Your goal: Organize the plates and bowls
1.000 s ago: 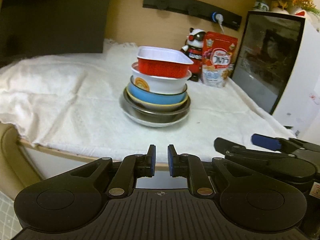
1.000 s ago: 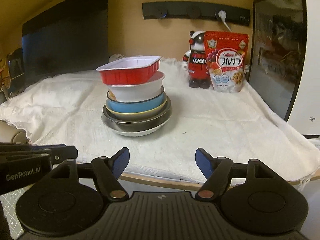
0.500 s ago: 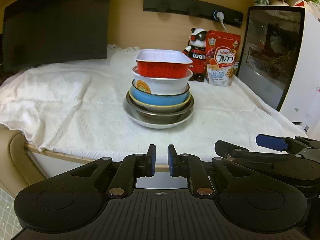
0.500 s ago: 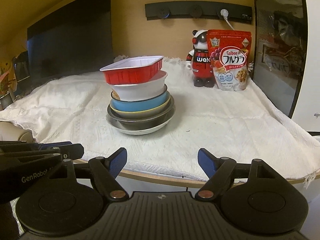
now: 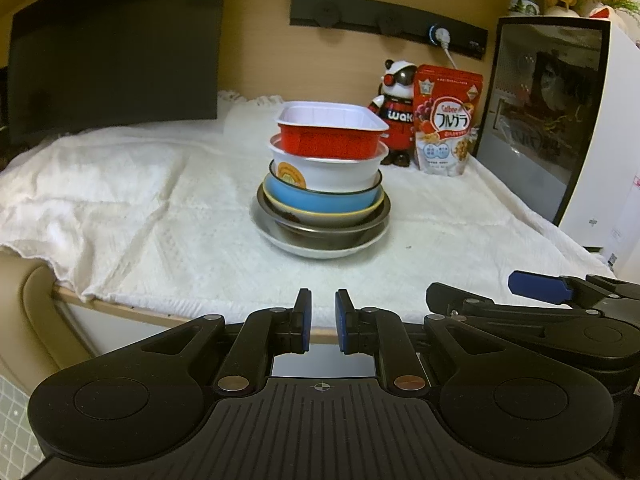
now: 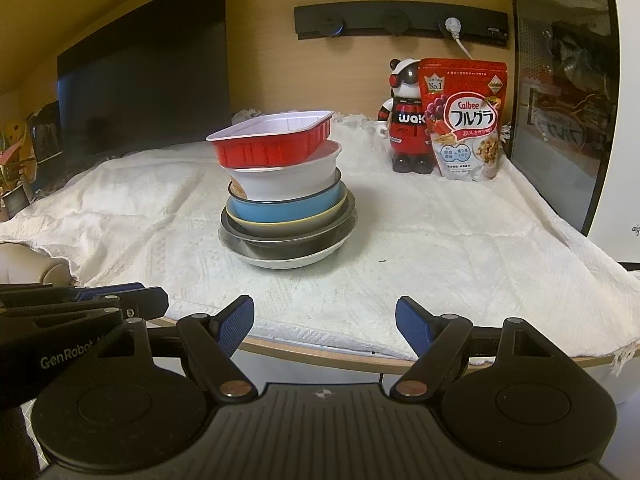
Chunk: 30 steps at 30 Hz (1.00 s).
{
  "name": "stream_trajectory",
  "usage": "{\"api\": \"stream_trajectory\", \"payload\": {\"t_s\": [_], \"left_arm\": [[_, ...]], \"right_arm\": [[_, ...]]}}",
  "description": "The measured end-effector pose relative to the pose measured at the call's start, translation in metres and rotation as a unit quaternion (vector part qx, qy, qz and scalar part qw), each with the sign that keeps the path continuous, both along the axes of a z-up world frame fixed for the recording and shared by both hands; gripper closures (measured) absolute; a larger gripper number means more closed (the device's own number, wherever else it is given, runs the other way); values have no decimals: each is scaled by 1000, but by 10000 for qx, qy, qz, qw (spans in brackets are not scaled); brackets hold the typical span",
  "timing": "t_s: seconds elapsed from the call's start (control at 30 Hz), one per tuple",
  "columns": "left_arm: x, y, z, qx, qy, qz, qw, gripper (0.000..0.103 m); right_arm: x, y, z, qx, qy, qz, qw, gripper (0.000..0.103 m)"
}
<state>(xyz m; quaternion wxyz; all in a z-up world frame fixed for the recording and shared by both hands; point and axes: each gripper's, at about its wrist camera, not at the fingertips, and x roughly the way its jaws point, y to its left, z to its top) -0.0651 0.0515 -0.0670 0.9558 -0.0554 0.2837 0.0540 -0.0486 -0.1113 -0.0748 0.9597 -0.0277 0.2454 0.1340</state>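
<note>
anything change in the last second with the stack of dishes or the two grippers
Nothing on the table has moved, and nothing was taken hold of or let go. The stack of dishes, with the red tray on top, sits where it was on the white cloth. The left gripper stays shut and empty; the right gripper stays open and empty, both short of the table edge. Only the views shifted slightly.

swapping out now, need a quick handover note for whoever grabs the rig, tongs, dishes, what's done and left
Left tongs: shut, empty, short of the table edge.
Right tongs: open, empty, also short of the edge.
Dishes: one stack mid-cloth. Red tray sits tilted on top, then white bowl, blue bowl, darker bowls and a white plate at the bottom.
Done: everything sits in that one stack; nothing is in the tongs.
Left: probably straighten the tray.
</note>
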Motion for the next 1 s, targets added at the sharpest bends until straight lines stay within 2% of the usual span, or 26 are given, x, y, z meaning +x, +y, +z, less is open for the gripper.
{"api": "stream_trajectory", "payload": {"t_s": [1.0], "left_arm": [[6, -4, -2, 9, 54, -47, 10000, 88]], "right_arm": [[3, -3, -2, 89, 64, -96, 9999, 24]]}}
